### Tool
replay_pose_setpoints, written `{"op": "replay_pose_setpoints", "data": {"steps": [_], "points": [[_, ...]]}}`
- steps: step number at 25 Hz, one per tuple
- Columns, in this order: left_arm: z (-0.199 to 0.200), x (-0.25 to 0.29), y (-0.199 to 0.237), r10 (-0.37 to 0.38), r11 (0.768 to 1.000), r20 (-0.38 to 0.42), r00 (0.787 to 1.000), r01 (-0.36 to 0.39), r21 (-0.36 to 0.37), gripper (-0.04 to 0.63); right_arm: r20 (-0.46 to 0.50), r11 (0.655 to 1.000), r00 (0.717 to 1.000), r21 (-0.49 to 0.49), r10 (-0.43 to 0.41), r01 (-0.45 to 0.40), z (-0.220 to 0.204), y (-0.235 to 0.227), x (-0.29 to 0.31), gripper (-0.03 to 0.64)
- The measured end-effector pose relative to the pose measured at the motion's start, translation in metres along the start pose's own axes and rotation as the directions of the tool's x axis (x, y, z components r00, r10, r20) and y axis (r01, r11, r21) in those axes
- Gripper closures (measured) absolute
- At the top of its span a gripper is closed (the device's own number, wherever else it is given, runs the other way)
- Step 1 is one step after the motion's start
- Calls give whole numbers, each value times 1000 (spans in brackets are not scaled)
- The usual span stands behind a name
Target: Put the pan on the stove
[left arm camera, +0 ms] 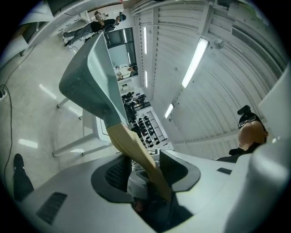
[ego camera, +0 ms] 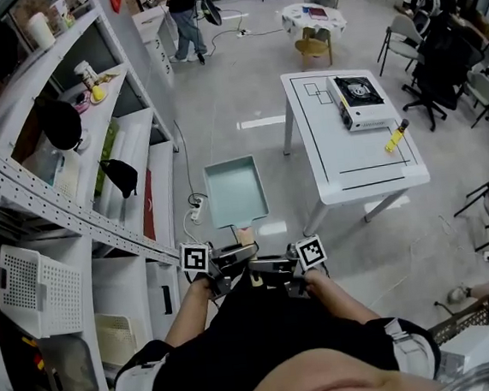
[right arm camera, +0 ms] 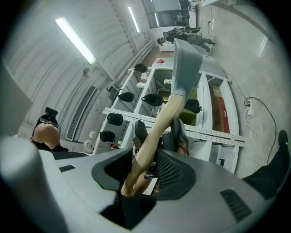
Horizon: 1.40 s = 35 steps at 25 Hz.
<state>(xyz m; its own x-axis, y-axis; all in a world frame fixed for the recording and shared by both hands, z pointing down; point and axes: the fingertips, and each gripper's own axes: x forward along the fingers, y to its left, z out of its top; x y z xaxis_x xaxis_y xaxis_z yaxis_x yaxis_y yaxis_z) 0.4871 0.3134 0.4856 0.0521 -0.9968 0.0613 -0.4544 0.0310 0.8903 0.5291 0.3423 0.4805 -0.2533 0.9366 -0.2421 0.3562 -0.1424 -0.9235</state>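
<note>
The pan (ego camera: pixel 235 191), square and pale teal, hangs in the air in front of you over the grey floor (ego camera: pixel 243 87). It is level, well short of the desk (ego camera: pixel 346 176) and beside the shelf rack (ego camera: pixel 128 150) on your left. Its inside shows only its own smooth teal bottom.

You hold it by its light wooden handle (ego camera: pixel 245 233), which points back at you. Your left gripper (left arm camera: pixel 144 169) has its fingers (left arm camera: pixel 175 167) clenched on that handle. Your right gripper (right arm camera: pixel 143 170) grasps the same handle from the other side, its ribbed fingers (right arm camera: pixel 169 172) pressed against the wood.

The stove (ego camera: pixel 360 100), a white single-burner unit with a black top, sits at the far right part of the desk. A yellow-handled tool (ego camera: pixel 396 137) lies near it, apart from it. Black outlines are drawn on the desk top.

On the rack, a white perforated basket (ego camera: pixel 29 280) stands on a lower shelf; you cannot tell what is in it. Each gripper's cube (ego camera: pixel 194 257) bears square black-and-white markers. Any print on the stove is too small to read.
</note>
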Motion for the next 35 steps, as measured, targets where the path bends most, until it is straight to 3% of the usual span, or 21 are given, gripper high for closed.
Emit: {"op": "replay_pose_setpoints", "data": {"steps": [7,11,15,19,23,29,35], "points": [[72,-3,39,-2,1000,-26,1000,3,29,396,-12,998,998,-19,-58,58,73,-30,20,443],[134,-2,49,-90,996,-1,996,90,27,396,2,998,998,-23,-59,59,132,-48,37,446],[189,-9,76,-64,997,-10,998,65,38,396,1,997,998,-31,-69,69,187,-65,54,446],[240,-10,75,-123,992,11,992,123,34,396,13,996,996,-31,-83,83,232,-84,71,446],[269,-20,125,-50,998,-35,998,51,42,396,24,995,995,-40,-92,93,269,-98,81,442],[314,-5,140,-117,993,-32,993,117,20,396,46,995,994,-27,-97,98,316,-119,81,442],[362,21,175,-92,996,-53,994,93,17,394,75,997,995,-19,-69,70,375,-139,66,442]]}}
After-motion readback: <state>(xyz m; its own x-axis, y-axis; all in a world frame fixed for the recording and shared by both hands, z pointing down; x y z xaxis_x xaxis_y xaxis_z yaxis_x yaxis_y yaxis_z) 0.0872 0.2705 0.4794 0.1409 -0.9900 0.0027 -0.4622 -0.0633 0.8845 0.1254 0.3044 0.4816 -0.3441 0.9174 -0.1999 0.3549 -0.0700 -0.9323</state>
